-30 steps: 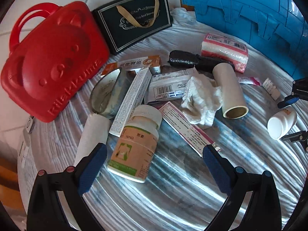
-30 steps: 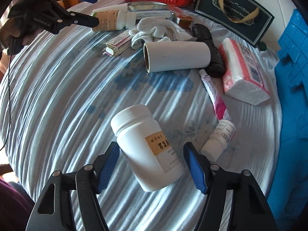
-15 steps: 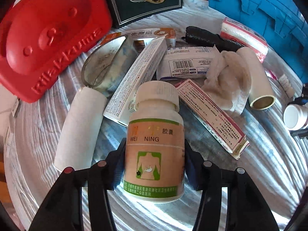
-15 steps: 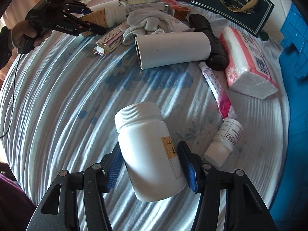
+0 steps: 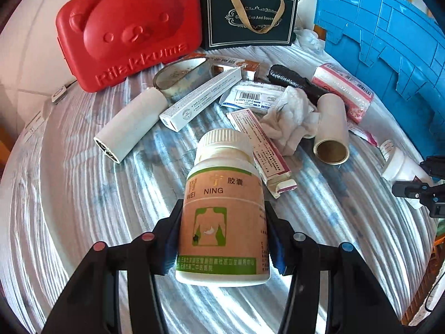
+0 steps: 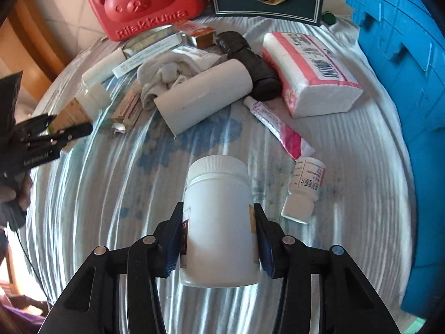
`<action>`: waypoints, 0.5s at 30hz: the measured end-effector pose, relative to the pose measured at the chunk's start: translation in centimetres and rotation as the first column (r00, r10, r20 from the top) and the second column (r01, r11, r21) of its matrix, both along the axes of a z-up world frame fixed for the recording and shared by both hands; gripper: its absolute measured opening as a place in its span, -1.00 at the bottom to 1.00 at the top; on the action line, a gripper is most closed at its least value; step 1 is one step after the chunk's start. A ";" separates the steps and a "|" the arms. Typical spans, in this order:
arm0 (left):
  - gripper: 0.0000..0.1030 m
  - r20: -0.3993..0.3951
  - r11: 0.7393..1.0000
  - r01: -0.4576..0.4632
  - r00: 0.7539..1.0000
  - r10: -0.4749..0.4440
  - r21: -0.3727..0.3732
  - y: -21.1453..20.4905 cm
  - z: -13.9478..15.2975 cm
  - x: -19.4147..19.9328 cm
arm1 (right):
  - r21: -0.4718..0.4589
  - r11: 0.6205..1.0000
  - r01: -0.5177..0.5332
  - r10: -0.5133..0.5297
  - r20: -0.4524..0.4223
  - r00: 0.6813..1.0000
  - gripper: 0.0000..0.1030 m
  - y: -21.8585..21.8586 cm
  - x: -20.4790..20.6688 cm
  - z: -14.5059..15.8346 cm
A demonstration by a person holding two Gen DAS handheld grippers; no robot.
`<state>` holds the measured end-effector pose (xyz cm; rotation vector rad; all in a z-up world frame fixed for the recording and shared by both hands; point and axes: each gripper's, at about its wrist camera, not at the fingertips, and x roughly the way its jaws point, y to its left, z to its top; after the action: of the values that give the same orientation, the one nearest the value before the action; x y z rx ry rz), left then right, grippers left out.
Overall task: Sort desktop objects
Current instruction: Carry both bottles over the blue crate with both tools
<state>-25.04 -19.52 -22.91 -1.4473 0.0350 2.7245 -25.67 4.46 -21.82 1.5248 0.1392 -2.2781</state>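
My left gripper point(image 5: 222, 239) is shut on a tan-and-green labelled pill bottle point(image 5: 222, 217) with a white cap, held above the striped cloth. My right gripper point(image 6: 218, 242) is shut on a plain white pill bottle point(image 6: 219, 222), also lifted off the cloth. A small white dropper bottle point(image 6: 303, 192) and a pink tube point(image 6: 281, 130) lie just right of the white bottle. The left gripper with its bottle also shows at the left of the right wrist view point(image 6: 55, 133). The right gripper shows at the right edge of the left wrist view point(image 5: 420, 189).
A red bear-shaped case point(image 5: 128, 33) and a dark gift bag point(image 5: 250, 19) stand at the back. A blue crate point(image 5: 389, 47) lines the right side. Between them lie paper rolls point(image 5: 331, 128), boxes point(image 5: 200, 97), a crumpled cloth point(image 5: 292, 117), a black bundle point(image 6: 250, 64) and a tissue pack point(image 6: 308, 72).
Both grippers closed around their bottles and lifted them off the cloth. The left gripper pulled back from the pile with the tan bottle; the right one turned the white bottle upright.
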 end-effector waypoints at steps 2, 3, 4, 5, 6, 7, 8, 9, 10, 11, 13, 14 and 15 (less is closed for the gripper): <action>0.01 -0.028 1.000 0.013 1.000 -0.012 0.008 0.6 1.2 0.3 | -0.034 0.999 0.023 -0.023 -0.013 1.000 -0.13 0.3 0.0 1.3; 0.01 -0.041 1.000 0.022 0.999 -0.022 0.004 1.0 1.9 0.3 | -0.047 0.998 0.029 -0.030 -0.026 0.999 -0.13 0.5 -0.4 2.0; 0.01 -0.055 0.999 0.035 0.998 -0.035 -0.003 1.6 2.5 0.0 | -0.053 0.998 0.034 -0.036 -0.041 0.998 -0.12 -0.2 -0.2 2.3; 0.01 -0.071 0.999 0.051 0.996 -0.051 -0.009 2.1 3.2 0.2 | -0.061 0.997 0.038 -0.041 -0.057 0.998 -0.12 -0.2 0.2 3.2; 0.01 -0.088 0.997 0.069 0.994 -0.071 -0.015 2.8 4.0 0.3 | -0.071 0.997 0.040 -0.045 -0.075 0.996 -0.12 -0.2 0.5 4.2; 0.01 -0.106 0.996 0.089 0.990 -0.091 -0.022 3.5 4.9 0.6 | -0.078 0.996 0.044 -0.051 -0.097 0.994 -0.12 -0.6 1.0 5.3; 0.01 -0.125 0.994 0.109 0.986 -0.111 -0.026 4.2 5.8 0.6 | -0.086 0.995 0.048 -0.058 -0.120 0.991 -0.12 -0.7 1.5 6.5; 0.01 -0.150 0.991 0.133 0.979 -0.136 -0.030 5.0 6.9 0.9 | -0.095 0.994 0.054 -0.068 -0.144 0.987 -0.12 -0.6 1.9 7.6; 0.01 -0.175 0.987 0.157 0.971 -0.161 -0.037 5.9 8.2 1.0 | -0.104 0.993 0.061 -0.078 -0.172 0.982 -0.12 -0.5 2.3 8.9; 0.01 -0.202 0.983 0.180 0.962 -0.186 -0.047 6.9 9.5 1.2 | -0.114 0.991 0.067 -0.089 -0.203 0.975 -0.12 -0.2 2.9 10.3; 0.01 -0.261 0.970 0.232 0.935 -0.241 -0.066 8.9 12.3 1.7 | -0.128 0.988 0.085 -0.117 -0.265 0.957 -0.12 0.6 4.4 13.3; 0.01 -0.288 0.963 0.259 0.919 -0.269 -0.074 10.1 13.8 1.7 | -0.137 0.986 0.096 -0.133 -0.295 0.946 -0.12 1.0 5.2 14.8; 0.01 -0.312 0.955 0.286 0.903 -0.295 -0.075 11.2 15.2 1.8 | -0.144 0.984 0.108 -0.150 -0.326 0.934 -0.12 1.6 6.1 16.3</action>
<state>-23.27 -8.34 -7.75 -0.8984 0.2804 2.6782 -19.61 6.06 -5.53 1.1025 -0.0116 -2.5839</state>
